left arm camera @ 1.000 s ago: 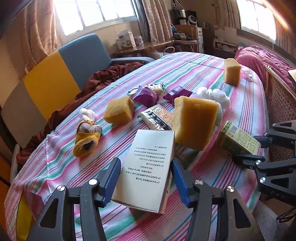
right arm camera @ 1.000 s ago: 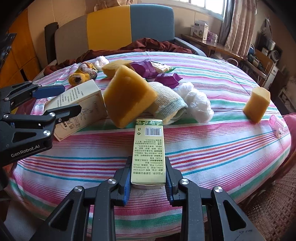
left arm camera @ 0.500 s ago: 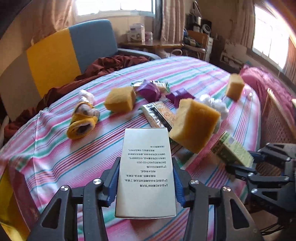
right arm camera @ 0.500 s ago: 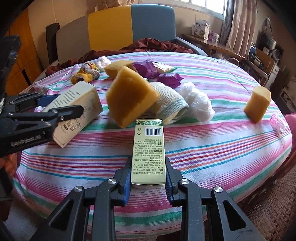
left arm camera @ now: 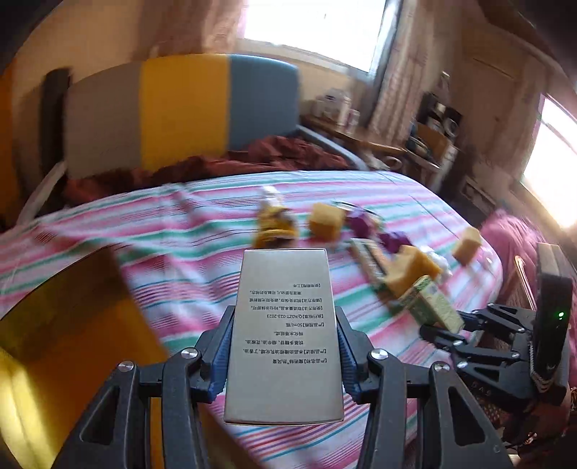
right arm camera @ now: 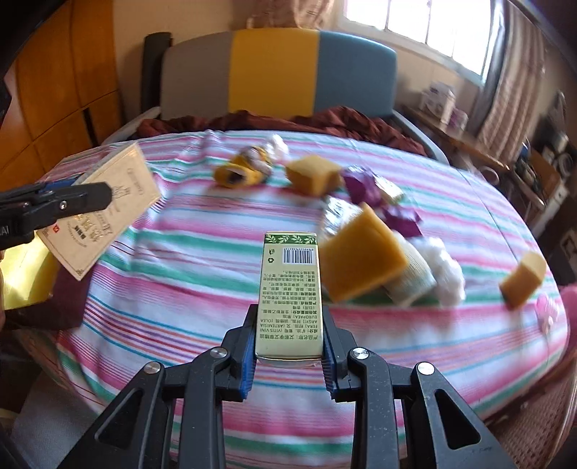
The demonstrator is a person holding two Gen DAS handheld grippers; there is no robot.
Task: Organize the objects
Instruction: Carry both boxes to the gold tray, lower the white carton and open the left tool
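Striped cloth in pink, green and white covers the round counter (right arm camera: 202,252), with a grey, yellow and blue sofa (right arm camera: 274,72) behind it and curtained windows (right arm camera: 425,25) beyond. Much of the near left stretch of cloth is bare; the clutter lies toward the far and right side: a large yellow sponge (right arm camera: 360,256), a smaller one (right arm camera: 313,175), a third (right arm camera: 523,279) alone near the right rim, purple wrappers (right arm camera: 364,185), a yellow sock bundle (right arm camera: 243,167).

Left hand-held gripper (left arm camera: 285,350) is clamped on a pale printed box (left arm camera: 283,335), held above the counter's near edge, long axis running straight away from the camera. Right hand-held gripper (right arm camera: 288,346) is closed on a slim green box (right arm camera: 290,292), lifted over the near rim, long axis pointing forward toward the sofa, barcode end farthest.
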